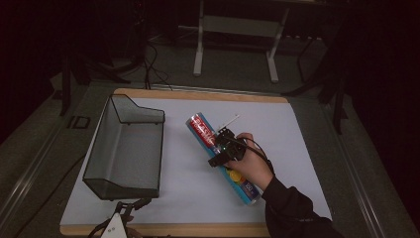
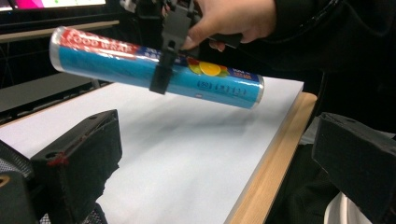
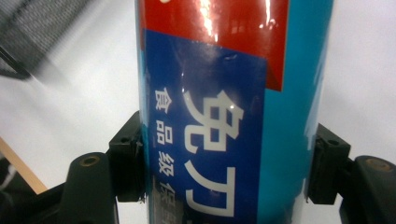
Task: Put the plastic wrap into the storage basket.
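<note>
Blue-and-red food wrap roll point(image 1: 222, 157), one: being carried clear above the white sheet point(image 1: 297, 148), the right gripper point(image 1: 222, 148) pinching it mid-length. Judged lifted; placing is remaining, likely into the wire basket point(image 1: 130, 148), one. Left gripper point(image 1: 124, 210) is waiting at the table's near edge, jaws spread, holding nothing.

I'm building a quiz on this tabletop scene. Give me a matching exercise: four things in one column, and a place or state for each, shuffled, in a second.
Things:
1. food wrap roll
2. wire basket
3. right gripper
4. left gripper

Places or states:
A. standing on the left part of the white mat
B. jaws apart, at the table's near edge
C. lifted off the mat, tilted
D. jaws clamped on the tube's sides

Pairs: 1-C, 2-A, 3-D, 4-B
</note>
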Available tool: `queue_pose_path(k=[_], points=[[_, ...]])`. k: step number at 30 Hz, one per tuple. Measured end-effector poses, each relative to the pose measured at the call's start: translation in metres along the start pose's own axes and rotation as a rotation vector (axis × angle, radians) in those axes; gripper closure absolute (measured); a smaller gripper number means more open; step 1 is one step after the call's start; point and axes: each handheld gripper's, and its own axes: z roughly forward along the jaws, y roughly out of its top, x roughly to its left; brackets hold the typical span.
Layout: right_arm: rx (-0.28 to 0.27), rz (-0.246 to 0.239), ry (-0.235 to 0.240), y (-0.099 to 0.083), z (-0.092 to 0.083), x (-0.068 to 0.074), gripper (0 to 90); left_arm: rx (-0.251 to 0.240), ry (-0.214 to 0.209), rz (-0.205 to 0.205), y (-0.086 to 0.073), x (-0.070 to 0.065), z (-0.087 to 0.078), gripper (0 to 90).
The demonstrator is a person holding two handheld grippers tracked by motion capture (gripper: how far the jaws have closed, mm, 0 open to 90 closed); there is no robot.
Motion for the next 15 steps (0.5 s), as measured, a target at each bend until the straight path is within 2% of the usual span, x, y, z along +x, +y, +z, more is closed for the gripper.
queue_pose_path(k=[8, 15], points=[[-0.093, 0.005, 0.033, 0.018, -0.013, 0.011, 31.7, 0.009, 0.01, 0.004, 0.0, 0.0, 0.001, 2.4], [-0.123, -0.005, 0.044, 0.033, -0.018, 0.025, 31.7, 0.014, 0.025, 0.007, -0.001, 0.001, 0.001, 2.4]])
